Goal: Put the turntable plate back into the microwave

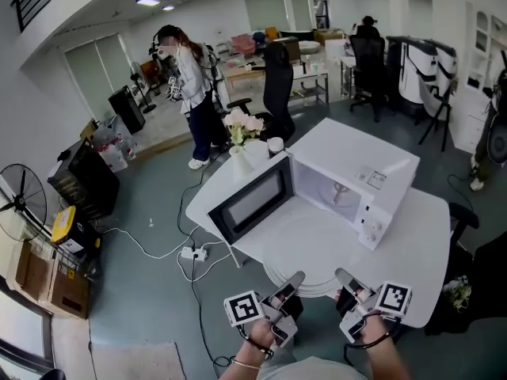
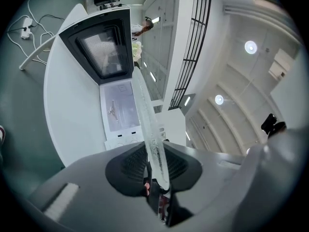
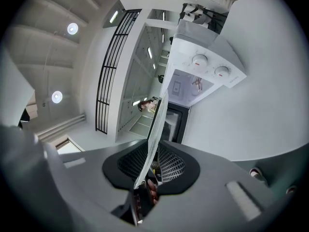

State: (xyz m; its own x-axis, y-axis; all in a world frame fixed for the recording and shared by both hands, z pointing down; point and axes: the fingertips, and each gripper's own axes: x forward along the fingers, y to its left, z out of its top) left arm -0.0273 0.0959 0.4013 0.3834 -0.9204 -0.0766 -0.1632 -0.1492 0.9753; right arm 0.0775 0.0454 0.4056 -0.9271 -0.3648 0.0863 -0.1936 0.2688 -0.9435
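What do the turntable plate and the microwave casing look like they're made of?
The turntable plate is probably clear glass with a pebbled, frosted finish; light passes through its thin edge. The microwave casing is smooth and white, painted metal or plastic, fairly matte; the look doesn't settle which. Its door has a dark, glossy window, likely glass or plastic.

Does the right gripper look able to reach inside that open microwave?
Probably yes: the microwave has its door swung wide open, the cavity faces the right gripper, and nothing stands on the table between. It grips the glass plate, though.
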